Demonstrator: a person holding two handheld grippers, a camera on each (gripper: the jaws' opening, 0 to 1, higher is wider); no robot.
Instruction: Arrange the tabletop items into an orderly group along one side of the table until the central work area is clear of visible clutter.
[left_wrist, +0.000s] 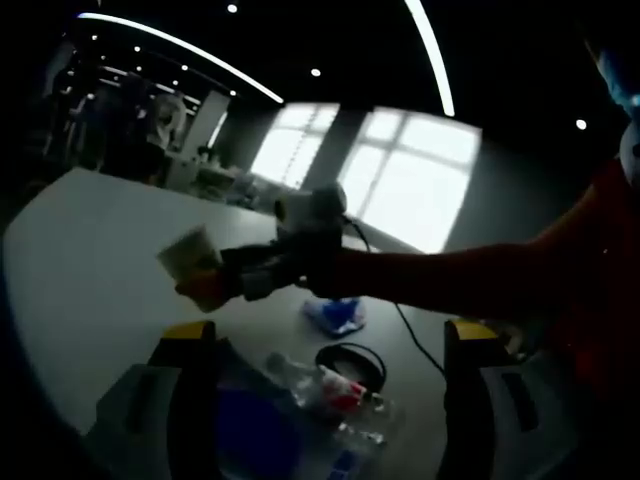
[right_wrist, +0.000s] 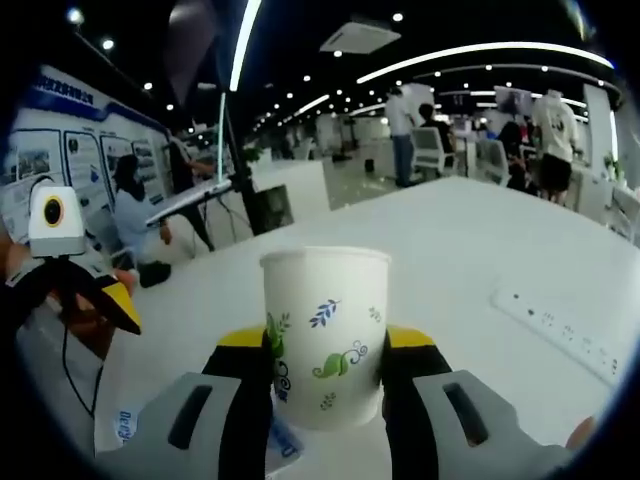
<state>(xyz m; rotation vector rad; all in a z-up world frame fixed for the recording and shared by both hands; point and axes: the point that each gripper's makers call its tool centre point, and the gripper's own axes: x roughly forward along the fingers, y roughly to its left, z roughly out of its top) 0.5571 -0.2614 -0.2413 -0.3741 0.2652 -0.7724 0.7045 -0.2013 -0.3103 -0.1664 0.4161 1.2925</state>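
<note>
A white paper cup (right_wrist: 325, 300) with a leaf print sits upright between my right gripper's (right_wrist: 327, 345) jaws, which are shut on it. In the left gripper view that right gripper (left_wrist: 225, 275) reaches in from the right and holds the cup (left_wrist: 192, 262) above the white table (left_wrist: 90, 260). My left gripper (left_wrist: 330, 332) is open, its yellow-tipped jaws wide apart. Between and below them lie a crumpled clear plastic bottle (left_wrist: 330, 392) and a blue item (left_wrist: 250, 435). The left gripper (right_wrist: 100, 290) also appears at the left edge of the right gripper view.
A small blue packet (left_wrist: 335, 315) and a black cable loop (left_wrist: 350, 360) lie on the table past the bottle. A white power strip (right_wrist: 555, 325) runs along the table at right. People and desks stand far behind. A person's red sleeve (left_wrist: 480, 280) crosses the left gripper view.
</note>
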